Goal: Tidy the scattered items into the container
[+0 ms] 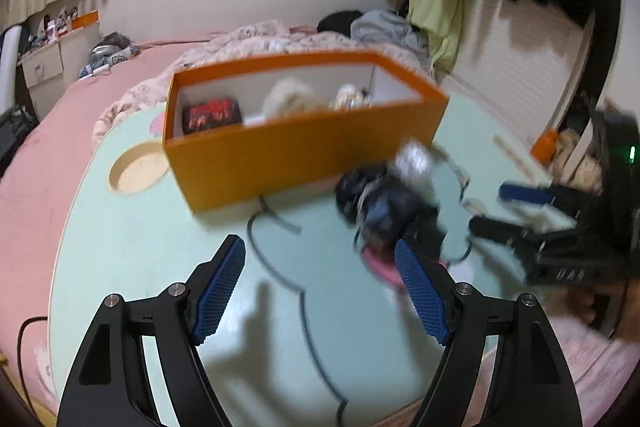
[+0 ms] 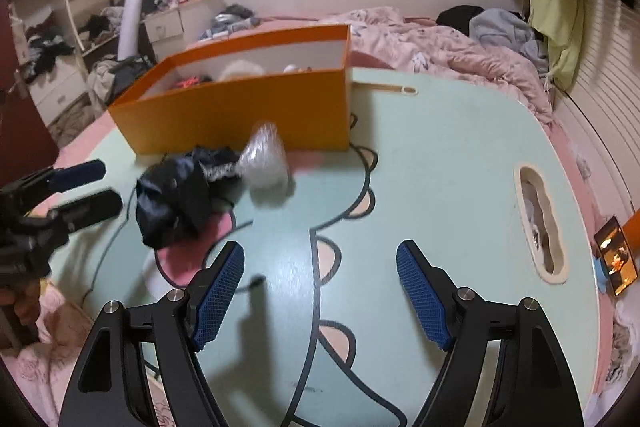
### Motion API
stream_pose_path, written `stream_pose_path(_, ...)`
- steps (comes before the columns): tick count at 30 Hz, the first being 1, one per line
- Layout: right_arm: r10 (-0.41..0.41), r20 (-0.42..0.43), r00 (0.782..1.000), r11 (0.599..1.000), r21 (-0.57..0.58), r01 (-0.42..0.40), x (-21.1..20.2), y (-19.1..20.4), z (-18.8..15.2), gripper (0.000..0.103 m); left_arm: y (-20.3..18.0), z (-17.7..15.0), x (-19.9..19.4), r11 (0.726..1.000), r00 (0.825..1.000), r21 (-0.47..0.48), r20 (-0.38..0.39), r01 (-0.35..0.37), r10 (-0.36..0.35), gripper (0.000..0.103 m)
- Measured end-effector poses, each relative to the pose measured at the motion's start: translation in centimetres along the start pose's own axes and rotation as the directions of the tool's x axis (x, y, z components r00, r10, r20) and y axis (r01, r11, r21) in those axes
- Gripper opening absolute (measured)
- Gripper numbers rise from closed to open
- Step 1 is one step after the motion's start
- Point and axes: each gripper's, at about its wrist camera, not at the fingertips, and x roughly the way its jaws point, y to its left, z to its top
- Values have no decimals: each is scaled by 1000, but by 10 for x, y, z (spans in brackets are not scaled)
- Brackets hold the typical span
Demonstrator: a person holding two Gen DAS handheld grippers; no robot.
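Observation:
An open orange box [image 1: 304, 151] stands on the mint-green table [image 1: 160, 247]; it also shows in the right wrist view [image 2: 240, 111]. Inside lie a dark red packet [image 1: 212, 115], a cream fluffy item [image 1: 292, 97] and a small pale figure [image 1: 352, 97]. In front of the box lie a crumpled dark cloth bundle [image 1: 380, 203] [image 2: 176, 195] and a clear plastic bag [image 1: 414, 161] [image 2: 266, 159]. My left gripper [image 1: 320, 287] is open and empty, just before the bundle. My right gripper [image 2: 320, 287] is open and empty over bare table, right of the bundle.
The table lies on a pink bed with a rumpled pink quilt [image 2: 440, 43] behind. The table has a round cup hole [image 1: 138, 167] and an oblong handle cutout [image 2: 544, 227]. A phone with a lit screen [image 2: 616, 255] sits at the right edge. A wooden stick [image 2: 384, 89] lies beside the box.

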Motion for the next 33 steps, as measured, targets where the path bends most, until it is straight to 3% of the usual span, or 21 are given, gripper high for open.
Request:
stream_pose_path(1, -23, 1, 1000, 1000, -21, 23, 1, 3, -3, 100, -1, -2, 1, 1000, 1000, 10, -1, -8, 8, 78)
stream_pose_path(2, -43, -8, 999, 998, -44, 43, 4, 7, -5, 103, -2, -3, 2, 1000, 1000, 18, -4, -15, 15, 78)
stream_pose_path(6, -33, -1, 999, 996, -78, 33, 7, 11, -9, 103, -2, -10, 20, 999, 998, 21, -56, -39, 40, 79)
stream_pose_path(8, -31, 1, 1000, 997, -77, 31, 7, 9, -10, 103, -4, -14, 22, 997, 997, 36, -34, -62, 64, 88)
stream_pose_path(11, -30, 2, 1000, 997, -76, 30, 7, 7, -10, 103, -5, -16, 26, 998, 998, 42, -41, -39, 41, 103)
stream_pose_path(23, -30, 1, 1000, 997, -76, 30, 7, 7, -12, 103, -6, -19, 26, 998, 999, 50, -24, -28, 30, 103)
stream_pose_path(28, -29, 2, 1000, 997, -75, 29, 7, 7, -13, 103, -13, -18, 20, 994, 997, 109, -70, 31, -24, 103)
stream_pose_path(33, -40, 9, 999, 997, -62, 41, 4, 11, -9, 103, -25, 1, -11, 990, 993, 97, 49, 98, -103, 103)
